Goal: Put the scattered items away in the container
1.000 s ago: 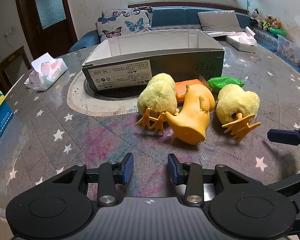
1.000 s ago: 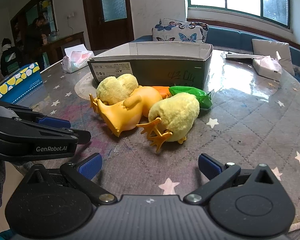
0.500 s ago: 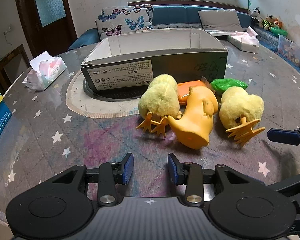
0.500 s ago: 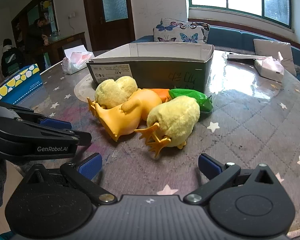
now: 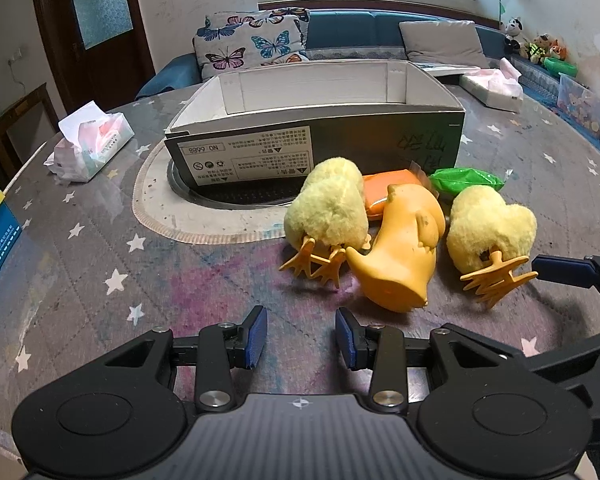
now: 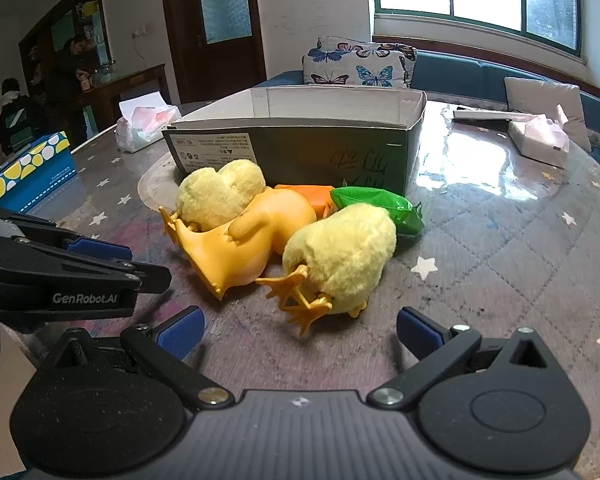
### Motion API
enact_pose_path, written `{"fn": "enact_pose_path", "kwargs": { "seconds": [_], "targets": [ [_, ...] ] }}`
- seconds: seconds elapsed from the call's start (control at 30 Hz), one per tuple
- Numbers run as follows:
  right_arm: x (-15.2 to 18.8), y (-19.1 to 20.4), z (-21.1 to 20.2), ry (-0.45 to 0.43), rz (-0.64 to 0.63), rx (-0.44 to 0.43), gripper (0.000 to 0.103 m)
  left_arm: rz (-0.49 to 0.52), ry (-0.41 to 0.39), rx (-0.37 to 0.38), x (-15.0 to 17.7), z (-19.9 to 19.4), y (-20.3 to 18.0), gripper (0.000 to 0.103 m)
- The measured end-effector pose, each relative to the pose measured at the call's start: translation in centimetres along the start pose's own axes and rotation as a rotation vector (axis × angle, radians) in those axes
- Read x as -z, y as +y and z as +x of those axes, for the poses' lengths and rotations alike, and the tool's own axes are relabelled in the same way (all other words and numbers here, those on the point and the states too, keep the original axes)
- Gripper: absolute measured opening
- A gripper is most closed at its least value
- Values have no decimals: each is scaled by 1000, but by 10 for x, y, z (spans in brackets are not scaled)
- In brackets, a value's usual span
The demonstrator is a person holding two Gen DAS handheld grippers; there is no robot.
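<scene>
Toys: two fluffy chicks [image 5: 326, 210] [image 5: 488, 228], rubber duck [image 5: 404, 248], orange packet [image 5: 388, 188] and green packet [image 5: 464, 179] huddle touching, near side of box [image 5: 316, 148], on counter [image 5: 100, 264].
Left tongs [image 5: 301, 334]: partly open, empty.
Right tongs [image 6: 298, 330]: wide open, empty.
Risk: crowded toys; gripping one may drag a neighbour.

The left hand-held gripper [image 5: 301, 337] and right hand-held gripper [image 6: 298, 330] both tilt downward, jaws apart and empty.

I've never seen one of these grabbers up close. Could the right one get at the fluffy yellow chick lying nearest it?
Probably yes. The right gripper stands open and empty, and the nearest fluffy chick lies just ahead of it with only bare table between. The rubber duck crowds the chick's left side, though.
</scene>
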State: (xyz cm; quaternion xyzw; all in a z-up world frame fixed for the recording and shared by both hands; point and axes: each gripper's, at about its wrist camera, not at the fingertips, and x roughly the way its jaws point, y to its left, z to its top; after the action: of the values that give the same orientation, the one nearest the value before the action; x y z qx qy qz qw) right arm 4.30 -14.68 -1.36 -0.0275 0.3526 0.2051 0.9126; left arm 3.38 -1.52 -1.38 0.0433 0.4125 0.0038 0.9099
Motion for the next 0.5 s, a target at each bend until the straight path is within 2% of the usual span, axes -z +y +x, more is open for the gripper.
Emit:
{"fn": "enact_pose_path", "kwargs": {
  "seconds": [0.5],
  "targets": [
    [-3,-13,12,6,31,82,103,-1,-5,24,-3,-3,3,40]
  ]
}}
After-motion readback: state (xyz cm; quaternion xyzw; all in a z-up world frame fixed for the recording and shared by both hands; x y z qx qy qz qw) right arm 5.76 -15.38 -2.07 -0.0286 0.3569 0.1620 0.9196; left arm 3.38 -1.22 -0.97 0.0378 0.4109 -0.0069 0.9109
